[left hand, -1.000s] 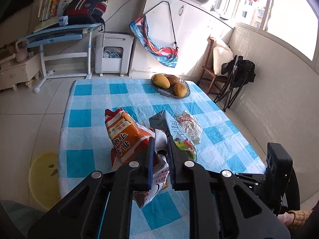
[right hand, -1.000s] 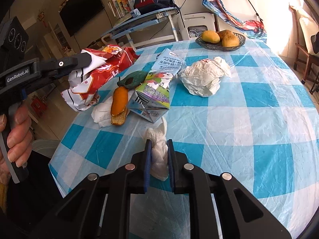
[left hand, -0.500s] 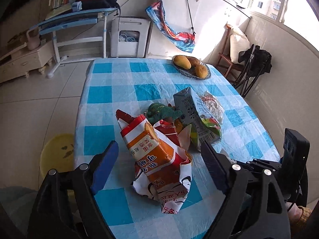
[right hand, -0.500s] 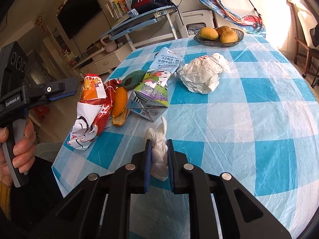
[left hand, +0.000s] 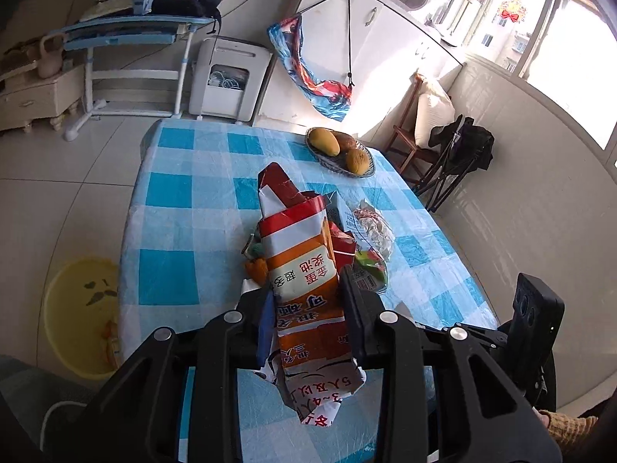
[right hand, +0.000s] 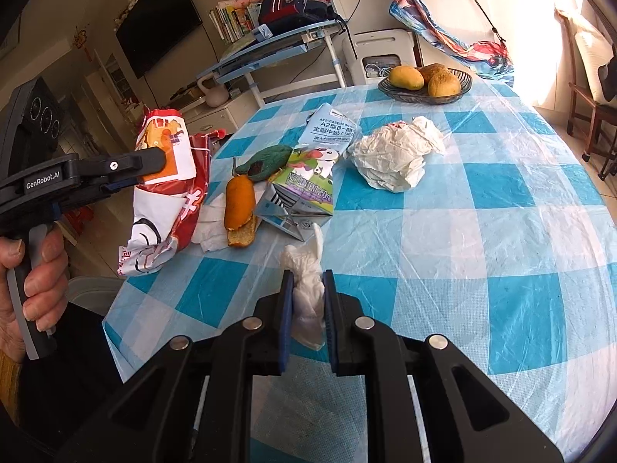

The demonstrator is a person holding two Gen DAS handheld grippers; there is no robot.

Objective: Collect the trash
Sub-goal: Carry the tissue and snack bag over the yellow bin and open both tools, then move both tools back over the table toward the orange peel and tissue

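A fruit bowl (right hand: 424,90) sits at the counter's (right hand: 501,231) far end; a yellow basin (left hand: 77,308) rests on the floor.

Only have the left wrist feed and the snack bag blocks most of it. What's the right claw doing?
Observer: The right claw is shut on a white tissue, just above the tablecloth.
Operator: Is the bag off the table?
Observer: Looks so. In the right wrist view the snack bag hangs from the left claw at the table's corner, with its lower end apparently clear of the cloth.
Operator: What's hidden behind it?
Observer: An orange peel lying on a white napkin, right beside the milk carton.
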